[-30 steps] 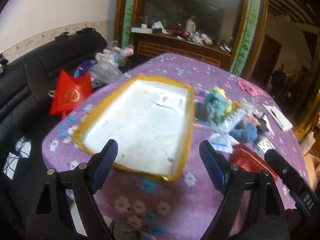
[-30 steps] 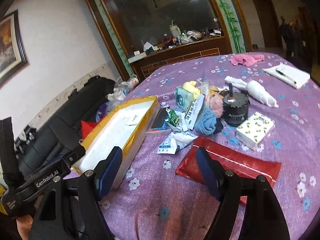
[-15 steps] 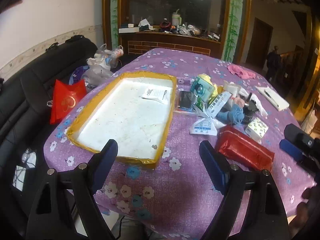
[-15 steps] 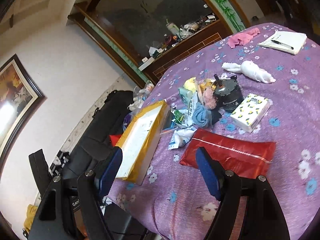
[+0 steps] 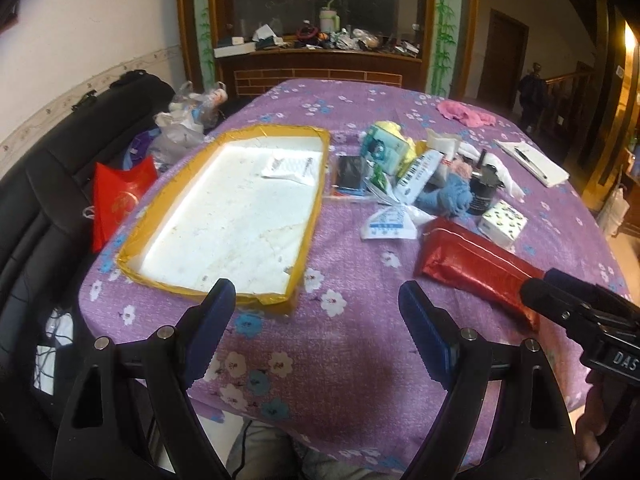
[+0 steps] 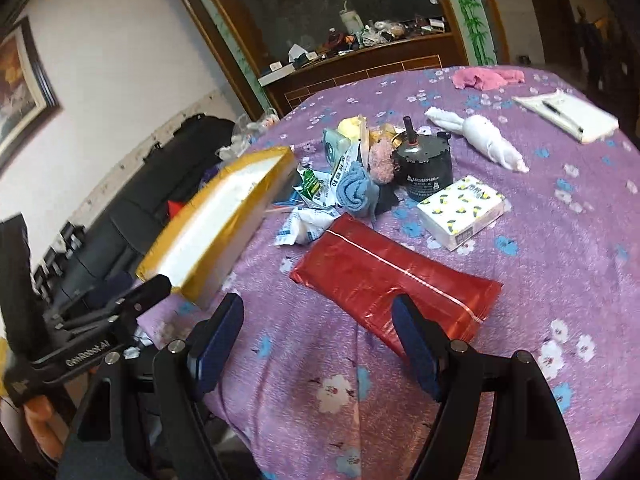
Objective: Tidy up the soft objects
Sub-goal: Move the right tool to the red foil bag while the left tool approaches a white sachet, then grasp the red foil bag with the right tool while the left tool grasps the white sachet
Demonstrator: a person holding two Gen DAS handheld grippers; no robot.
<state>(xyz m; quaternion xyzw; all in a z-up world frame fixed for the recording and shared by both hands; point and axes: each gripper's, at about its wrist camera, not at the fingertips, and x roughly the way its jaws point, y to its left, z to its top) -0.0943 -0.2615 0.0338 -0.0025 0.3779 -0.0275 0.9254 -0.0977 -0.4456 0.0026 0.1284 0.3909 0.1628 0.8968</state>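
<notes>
two grippers hang over the near edge of a round table under a purple flower-print cloth [image 5: 360, 80], and both are spread wide with nothing between the blue pads. biggest thing on the cloth is the shallow white foam tray with yellow-taped rim [image 5: 312, 200], on the left side, a flat white paper packet [image 5: 290, 167] lying in its far corner. right of the tray and nearer the edge lies the long flat red foil bag [image 6: 394, 274], its near end just beyond the right gripper [image 6: 318, 340]. the left gripper [image 5: 316, 328] sits just short of the tray's near rim, touching nothing.

behind the red bag comes the clutter heap in the middle of the table. on its right a white tissue pack with yellow and black spots [image 6: 460, 210] rests just beside a black cylindrical metal can [image 6: 424, 164]. against the can's left side sits the rolled light-blue cloth [image 6: 356, 192], with a fluffy pink ball [image 6: 380, 160] above it, the two touching. a crumpled white and blue plastic wrapper [image 6: 304, 230] lies between the blue cloth and the red bag. farther back a white rolled towel [image 6: 484, 140] lies alone, a white notepad with a pen [image 6: 568, 114] well to its right, and a crumpled pink cloth [image 6: 486, 78] near the far edge.
</notes>
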